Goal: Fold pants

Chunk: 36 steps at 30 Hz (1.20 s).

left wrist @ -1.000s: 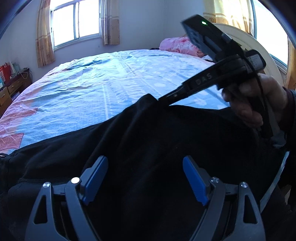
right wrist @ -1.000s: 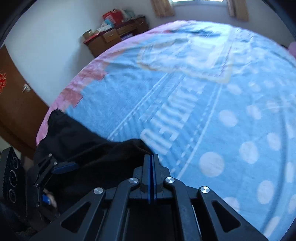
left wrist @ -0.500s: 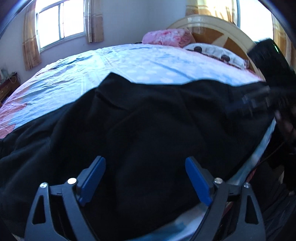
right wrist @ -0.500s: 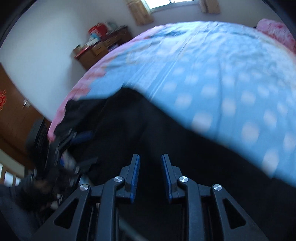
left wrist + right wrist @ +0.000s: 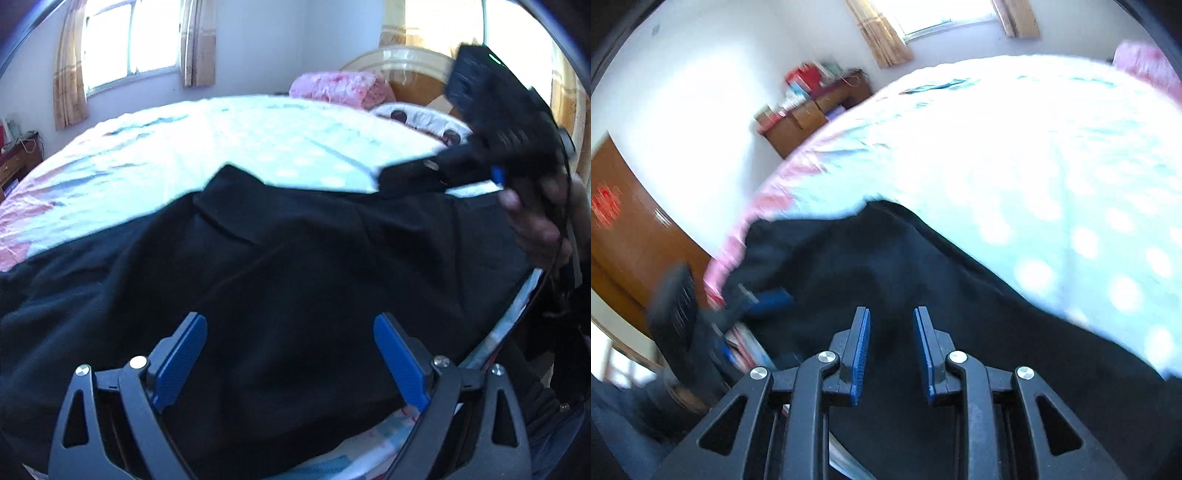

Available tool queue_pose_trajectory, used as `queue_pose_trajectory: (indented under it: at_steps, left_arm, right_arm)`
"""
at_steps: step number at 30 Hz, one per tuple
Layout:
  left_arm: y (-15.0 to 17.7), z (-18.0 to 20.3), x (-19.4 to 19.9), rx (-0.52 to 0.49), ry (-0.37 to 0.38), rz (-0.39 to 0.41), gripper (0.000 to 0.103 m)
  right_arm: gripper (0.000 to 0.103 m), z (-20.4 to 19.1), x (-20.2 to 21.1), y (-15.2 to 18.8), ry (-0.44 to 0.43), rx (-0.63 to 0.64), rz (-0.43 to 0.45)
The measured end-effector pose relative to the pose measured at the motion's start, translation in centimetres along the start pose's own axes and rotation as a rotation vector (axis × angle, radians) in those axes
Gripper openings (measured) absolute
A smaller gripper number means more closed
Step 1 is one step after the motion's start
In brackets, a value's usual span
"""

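Pants [image 5: 280, 266] (black) are spread on the bed [image 5: 258, 147]; left gripper [image 5: 290, 354] jaws are held wide, right gripper [image 5: 891, 347] jaws slightly parted, both having just been opening, nothing gripped.

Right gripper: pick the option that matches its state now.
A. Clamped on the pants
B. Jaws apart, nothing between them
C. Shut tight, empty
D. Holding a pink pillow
B: the right gripper shows a clear gap between its blue pads, having just opened, with the black pants lying on the bed below, unpinched.
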<state>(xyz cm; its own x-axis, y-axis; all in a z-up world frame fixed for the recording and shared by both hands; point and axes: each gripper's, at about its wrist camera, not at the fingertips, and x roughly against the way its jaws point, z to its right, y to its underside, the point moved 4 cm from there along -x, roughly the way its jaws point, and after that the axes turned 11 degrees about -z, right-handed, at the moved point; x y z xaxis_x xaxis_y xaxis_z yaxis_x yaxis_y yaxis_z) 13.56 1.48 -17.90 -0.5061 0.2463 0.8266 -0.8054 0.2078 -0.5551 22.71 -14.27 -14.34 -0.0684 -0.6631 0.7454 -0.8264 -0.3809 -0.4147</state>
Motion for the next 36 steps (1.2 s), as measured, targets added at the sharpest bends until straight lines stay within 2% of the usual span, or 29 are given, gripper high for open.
queue_pose_trajectory:
  at_steps: [1, 2, 3, 4, 7, 10, 11, 12, 14, 15, 16, 20, 24, 29, 30, 33, 36]
  left_arm:
    - [0.2, 0.0, -0.6, -0.006, -0.001, -0.024, 0.095]
    - [0.5, 0.5, -0.8, -0.043, -0.031, -0.021, 0.095]
    - [0.7, 0.8, -0.8, -0.065, -0.049, -0.022, 0.096]
    - [0.9, 1.0, -0.8, -0.08, -0.055, -0.027, 0.097]
    - [1.1, 0.8, -0.3, -0.058, -0.015, -0.014, 0.097]
    - [0.9, 0.5, 0.2, -0.034, 0.015, 0.012, 0.097]
    - [0.8, 0.4, -0.2, -0.031, 0.016, -0.001, 0.097]
    - [0.7, 0.4, -0.6, -0.033, 0.003, -0.012, 0.097]
    - [0.4, 0.8, -0.8, -0.049, -0.023, -0.016, 0.098]
    - [0.2, 1.0, -0.7, -0.051, -0.019, -0.017, 0.098]
    - [-0.1, 1.2, -0.5, -0.047, -0.001, -0.017, 0.098]
    - [-1.4, 2.8, 0.7, -0.071, 0.01, 0.029, 0.098]
    - [-3.7, 5.4, 0.7, -0.113, 0.057, 0.067, 0.098]
    - [-5.8, 10.6, -0.6, -0.2, 0.138, 0.059, 0.098]
    - [-6.3, 11.6, -1.1, -0.225, 0.162, 0.059, 0.098]
    - [-7.7, 14.1, -2.4, -0.279, 0.202, 0.055, 0.098]
    - [-8.1, 15.8, -3.1, -0.317, 0.226, 0.037, 0.098]
  right_arm:
    - [0.026, 0.5, -1.3, -0.7, 0.017, -0.014, -0.029]
    - [0.026, 1.2, -2.1, -1.1, 0.081, -0.021, -0.041]
    - [0.026, 2.6, -2.9, -1.6, 0.191, -0.041, -0.05]
    - [0.026, 3.7, -3.0, -1.5, 0.232, -0.067, -0.037]
    - [0.026, 5.4, -1.4, -1.3, 0.157, -0.165, 0.023]
    - [0.026, 3.1, -0.7, 0.0, 0.111, -0.094, 0.04]
    - [0.026, 2.5, -0.9, 0.4, 0.108, -0.072, 0.03]
    - [0.031, 2.3, -1.7, 1.1, 0.14, -0.056, -0.004]
    - [0.032, 3.5, -2.8, 1.6, 0.204, -0.067, -0.02]
    - [0.032, 3.9, -2.3, 1.7, 0.162, -0.094, 0.008]
    - [0.032, 4.2, -1.5, 1.8, 0.164, -0.126, 0.016]
    - [0.032, 3.2, 3.8, 3.7, 0.234, -0.119, 0.129]
    - [0.035, 4.5, 10.4, 8.6, 0.281, -0.202, 0.229]
    - [0.04, 8.8, 19.5, 17.5, 0.401, -0.468, 0.381]
    - [0.04, 9.9, 21.9, 20.0, 0.448, -0.532, 0.426]
    - [0.04, 12.7, 26.8, 24.4, 0.546, -0.65, 0.495]
    - [0.041, 15.8, 30.7, 28.0, 0.551, -0.754, 0.577]
